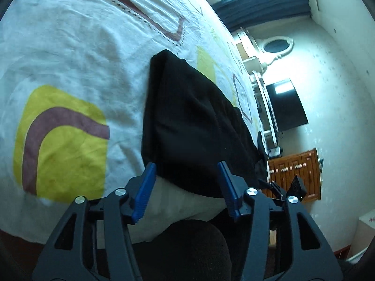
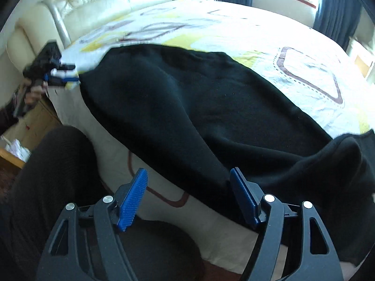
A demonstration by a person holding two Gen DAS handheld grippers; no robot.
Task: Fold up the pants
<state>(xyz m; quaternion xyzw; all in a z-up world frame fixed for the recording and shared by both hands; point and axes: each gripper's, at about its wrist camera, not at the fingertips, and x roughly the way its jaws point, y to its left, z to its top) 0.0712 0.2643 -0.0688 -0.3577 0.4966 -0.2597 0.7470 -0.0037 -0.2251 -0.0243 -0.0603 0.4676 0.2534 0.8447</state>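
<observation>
Bed (image 2: 269, 23) fills most of both views, covered in a white sheet (image 1: 70, 53) printed with yellow blocks and maroon outlines; cream tufted headboard (image 2: 98, 2) at the far end in the right wrist view. Dark blue curtains (image 1: 264, 4) hang by a bright window beyond the bed. A dark flat screen (image 1: 286, 105) on the pale wall and a wooden cabinet (image 1: 295, 173) with small knobs below it show in the left wrist view. Black pants (image 2: 187, 107) lie along the near edge of the bed, spread flat over the sheet, one end bunched and draped off the edge at the right of the right wrist view; in the left wrist view the pants (image 1: 192, 126) run away from the camera as a long dark strip with a squared far end. Person's dark-clothed legs (image 2: 46, 182) stand against the bedside. Left gripper (image 1: 187, 187): blue pads spread moderately, near edge of the pants lying between and just beyond them, pads not pressing on cloth. Right gripper (image 2: 188, 194): jaws wide apart, blue pads clear of the fabric, right pad just beside the pants' hanging edge, whether touching I cannot tell. The left gripper (image 2: 63, 75) also appears far off in the right wrist view, at the other end of the pants, held in a hand (image 2: 32, 93).
</observation>
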